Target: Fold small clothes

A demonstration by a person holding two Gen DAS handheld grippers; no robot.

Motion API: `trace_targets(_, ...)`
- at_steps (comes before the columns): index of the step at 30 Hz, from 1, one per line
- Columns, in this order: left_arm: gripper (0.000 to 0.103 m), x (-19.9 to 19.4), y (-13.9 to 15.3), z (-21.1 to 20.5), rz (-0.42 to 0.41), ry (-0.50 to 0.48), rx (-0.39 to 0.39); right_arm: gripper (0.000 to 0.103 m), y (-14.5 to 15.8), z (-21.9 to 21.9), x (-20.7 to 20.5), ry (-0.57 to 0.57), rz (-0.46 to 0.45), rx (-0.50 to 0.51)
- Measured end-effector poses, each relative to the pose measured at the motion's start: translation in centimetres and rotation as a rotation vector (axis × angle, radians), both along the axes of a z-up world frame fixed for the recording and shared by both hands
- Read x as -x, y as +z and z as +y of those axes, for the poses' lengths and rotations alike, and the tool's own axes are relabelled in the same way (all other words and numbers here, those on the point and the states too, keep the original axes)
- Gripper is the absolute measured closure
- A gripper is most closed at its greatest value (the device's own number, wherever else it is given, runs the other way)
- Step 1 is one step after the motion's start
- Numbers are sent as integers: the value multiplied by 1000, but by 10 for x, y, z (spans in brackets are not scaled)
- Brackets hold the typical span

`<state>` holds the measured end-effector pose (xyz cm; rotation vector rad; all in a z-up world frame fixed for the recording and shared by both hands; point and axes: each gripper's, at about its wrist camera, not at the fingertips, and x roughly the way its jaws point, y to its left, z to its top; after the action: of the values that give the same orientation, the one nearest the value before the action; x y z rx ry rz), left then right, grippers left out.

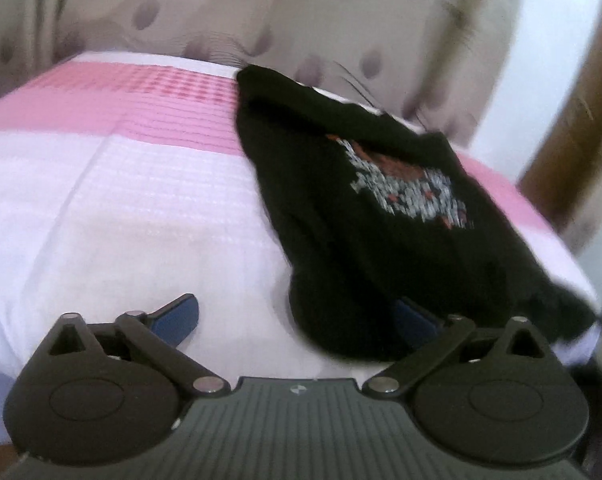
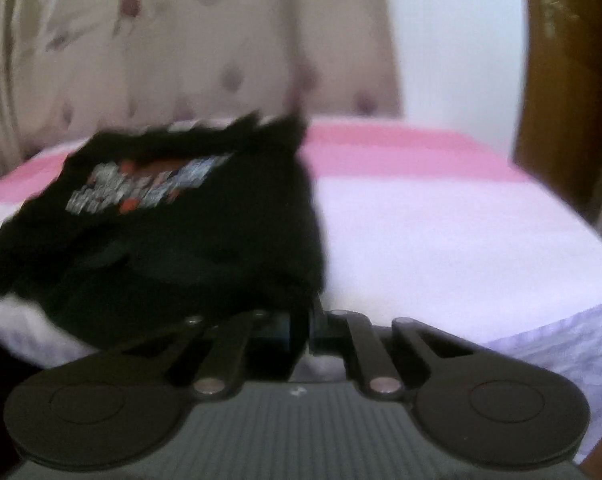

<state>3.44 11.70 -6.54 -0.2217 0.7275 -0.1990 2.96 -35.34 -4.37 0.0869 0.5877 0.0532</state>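
Mid-fold: right claw [image 2: 301, 326] clamped on black shirt [image 2: 173, 216] hem, left claw [image 1: 297, 316] spread wide; next, carry hem toward frame top.

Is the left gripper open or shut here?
Open: the left gripper has its blue fingertips spread wide, straddling the black garment edge.

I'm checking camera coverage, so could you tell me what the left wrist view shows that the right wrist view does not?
Only the left wrist view shows the left gripper, open, its right finger under the black garment. Only the right wrist view shows the right gripper, closed on the garment's hem. Both show the garment's print, the pink-and-white bedcover and the patterned curtain.
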Motion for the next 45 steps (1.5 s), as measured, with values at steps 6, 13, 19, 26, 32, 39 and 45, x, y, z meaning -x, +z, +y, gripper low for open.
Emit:
trace_targets(6, 3, -2, -6, -13, -64, -9, -54, 97, 4, -27, 15, -71, 1, -43)
trace_targets(13, 78, -25, -10, -32, -93, -152, -58, 97, -11, -25, 19, -95, 28, -117)
trace_targets(19, 99, 17, 7, -14, -164, -31, -4, 97, -12, -28, 17, -87, 25, -139)
trace_targets(26, 100, 97, 3, 25, -142, 85, -35, 97, -15, -36, 23, -76, 47, -191)
trace_targets(32, 16, 90, 26, 26, -266, 123, -100, 94, -15, -52, 33, -101, 27, -312)
trace_targets(39, 6, 32, 24, -22, -240, -22, -186, 27, -18, -73, 32, -126, -15, -502)
trace_targets(45, 62, -8, -3, -30, -50, -100, -99, 27, -16, -77, 8, -129, -3, -517)
